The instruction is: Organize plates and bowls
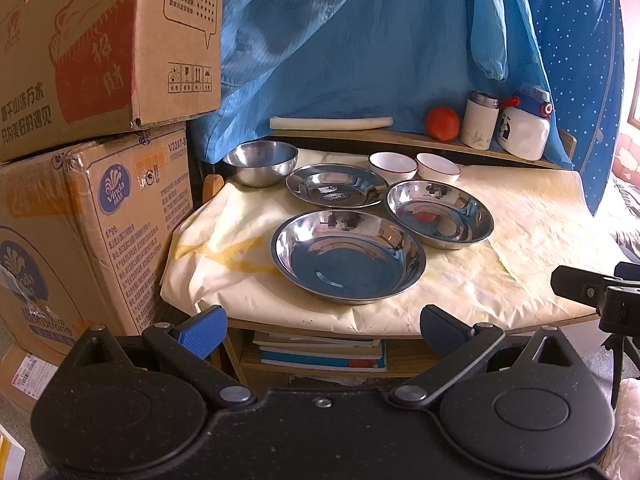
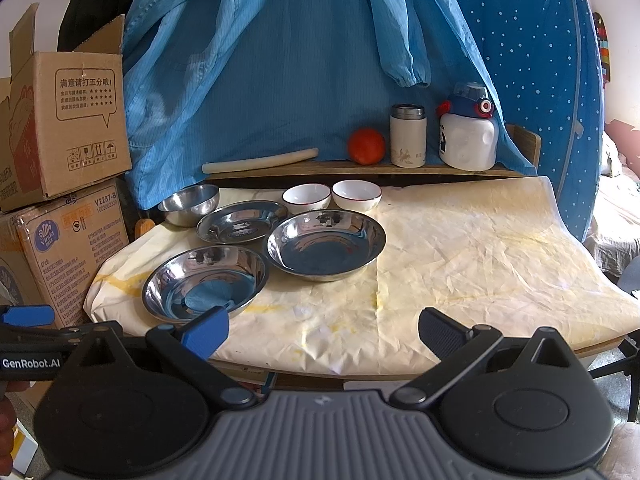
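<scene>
Both tongs stand wide and hold nothing: the left gripper (image 1: 322,326) hangs at the table's front edge, and the right gripper (image 2: 324,330) hangs beside it over the bare cloth (image 2: 460,256). Straight ahead of the left gripper lies the nearest steel plate (image 1: 348,256), round, so no long axis governs the grasp; its near rim faces the fingers. From the right gripper that plate (image 2: 204,284) lies ahead and to the left. By my judgement, the left is nearer. Behind it sit two more steel plates (image 1: 440,214) (image 1: 336,186), a steel bowl (image 1: 260,162) and two white bowls (image 1: 392,164) (image 1: 438,170).
</scene>
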The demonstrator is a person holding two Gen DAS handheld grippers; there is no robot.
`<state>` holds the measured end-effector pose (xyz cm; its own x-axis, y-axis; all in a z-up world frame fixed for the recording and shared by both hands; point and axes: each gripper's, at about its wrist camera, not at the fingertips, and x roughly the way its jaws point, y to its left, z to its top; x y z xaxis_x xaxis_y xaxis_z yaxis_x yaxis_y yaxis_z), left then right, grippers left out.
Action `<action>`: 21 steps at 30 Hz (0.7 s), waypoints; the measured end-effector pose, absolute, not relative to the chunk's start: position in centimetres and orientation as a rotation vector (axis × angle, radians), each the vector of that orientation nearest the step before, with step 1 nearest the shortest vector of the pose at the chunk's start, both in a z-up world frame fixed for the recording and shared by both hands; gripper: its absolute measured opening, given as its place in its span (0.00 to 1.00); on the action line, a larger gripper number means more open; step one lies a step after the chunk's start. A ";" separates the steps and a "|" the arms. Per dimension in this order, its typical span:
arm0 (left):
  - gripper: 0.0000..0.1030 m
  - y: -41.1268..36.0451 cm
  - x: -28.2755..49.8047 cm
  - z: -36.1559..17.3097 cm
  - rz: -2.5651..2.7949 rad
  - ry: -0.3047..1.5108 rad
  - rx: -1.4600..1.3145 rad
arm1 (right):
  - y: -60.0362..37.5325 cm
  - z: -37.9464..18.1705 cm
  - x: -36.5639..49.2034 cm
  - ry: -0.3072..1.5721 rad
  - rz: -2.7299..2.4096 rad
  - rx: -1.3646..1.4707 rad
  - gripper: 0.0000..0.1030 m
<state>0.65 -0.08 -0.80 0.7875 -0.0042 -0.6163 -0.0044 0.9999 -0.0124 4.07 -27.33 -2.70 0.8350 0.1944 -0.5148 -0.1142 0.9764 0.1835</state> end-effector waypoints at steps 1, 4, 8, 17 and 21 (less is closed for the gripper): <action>0.99 -0.1 0.7 -0.9 -0.002 0.668 -0.016 | -27.5 -2.6 4.0 0.559 0.164 0.147 1.00; 0.99 0.0 0.8 -1.1 0.002 0.682 -0.021 | -27.3 -2.6 4.1 0.561 0.164 0.147 1.00; 0.99 0.2 1.2 -1.1 0.011 0.701 -0.016 | -27.6 -3.1 4.8 0.566 0.167 0.150 1.00; 0.99 0.5 2.8 -0.5 0.054 0.742 0.011 | -27.8 -3.0 5.7 0.576 0.178 0.157 1.00; 0.99 0.6 4.1 -0.2 0.079 0.768 0.002 | -28.2 -3.0 6.8 0.584 0.200 0.153 1.00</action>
